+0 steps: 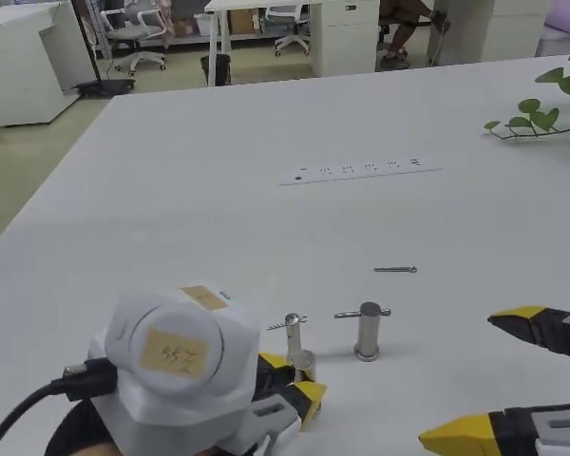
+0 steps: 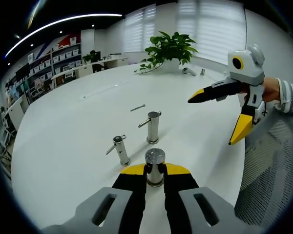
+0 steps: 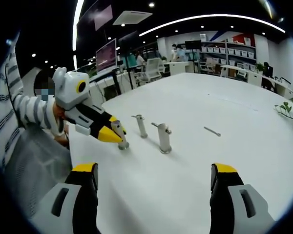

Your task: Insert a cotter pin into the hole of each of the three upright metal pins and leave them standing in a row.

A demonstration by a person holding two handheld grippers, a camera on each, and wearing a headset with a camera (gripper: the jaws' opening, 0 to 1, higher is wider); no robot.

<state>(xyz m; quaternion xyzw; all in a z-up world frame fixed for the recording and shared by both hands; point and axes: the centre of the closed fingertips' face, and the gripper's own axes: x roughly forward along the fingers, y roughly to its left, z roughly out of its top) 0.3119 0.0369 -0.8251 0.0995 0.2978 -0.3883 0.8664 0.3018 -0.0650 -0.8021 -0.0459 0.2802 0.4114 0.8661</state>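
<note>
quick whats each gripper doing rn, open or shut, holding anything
Left gripper: shut on an upright metal pin.
Right gripper: open, holding nothing.

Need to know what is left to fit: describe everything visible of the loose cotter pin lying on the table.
The loose cotter pin is a thin, grey, metallic-looking sliver; its finer details are too small to make out. It lies flat on the white table, beyond the nearest upright pin and apart from it. Only the table touches it.
</note>
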